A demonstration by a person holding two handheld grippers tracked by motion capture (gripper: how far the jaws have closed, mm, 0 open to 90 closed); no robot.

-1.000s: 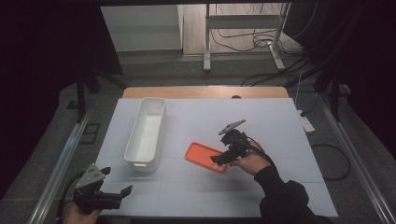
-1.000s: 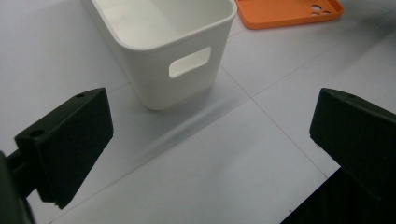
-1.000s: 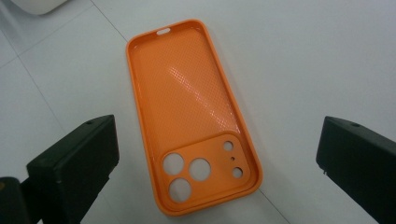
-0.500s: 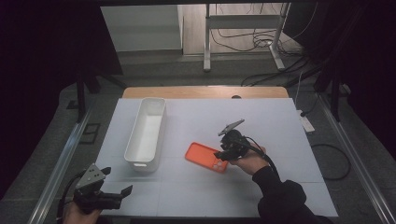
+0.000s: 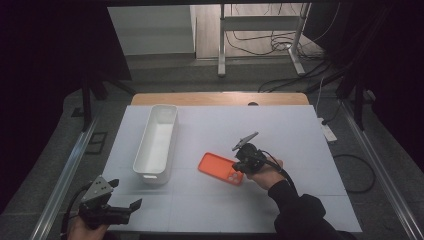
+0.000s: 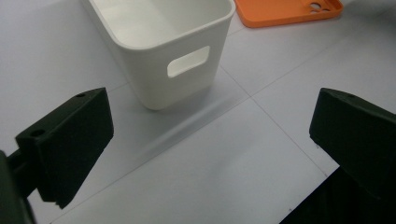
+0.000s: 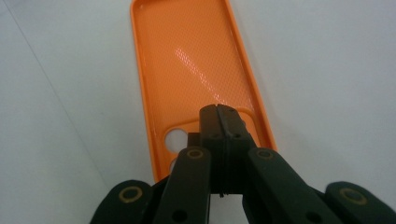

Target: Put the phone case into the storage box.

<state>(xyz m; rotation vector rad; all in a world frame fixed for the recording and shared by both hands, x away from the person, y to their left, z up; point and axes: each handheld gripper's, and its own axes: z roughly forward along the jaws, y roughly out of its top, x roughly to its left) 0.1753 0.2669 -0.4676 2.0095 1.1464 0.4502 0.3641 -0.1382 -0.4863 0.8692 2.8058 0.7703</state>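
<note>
Showing, nearest the lower edge, the left gripper [image 5: 125,194] held in a hand off the near left corner of the sheet, jaws spread wide with nothing between them; unchanged in place from a second ago. Looking along those jaws in the left gripper view [image 6: 210,135], facing the short end wall of the white plastic bin [image 6: 149,70], with its slotted handle hole, and beyond it a corner of the orange phone case [image 6: 285,11].

Moving inward to the middle of the sheet: the right gripper [image 5: 239,169], jaws apart a second ago, having just been closing and now pressed together. Seen in the right gripper view [image 7: 218,116] with tips over the camera-cutout end of the phone case [image 7: 187,60]; cannot tell whether a rim is caught between the pads. Lying flat, inner side up, right of the bin's near end and apart from it [image 5: 217,166], as in the earlier frames.

Standing lengthwise left of centre, the bin [image 5: 141,155], empty.

Covering a wooden tabletop [image 5: 220,98], a white sheet [image 5: 300,150] marked by faint grid lines. Flanked by metal rails [image 5: 65,175]. Beyond, a grey floor, a metal stand [image 5: 222,50] and loose cables [image 5: 260,37], in a dark room.
</note>
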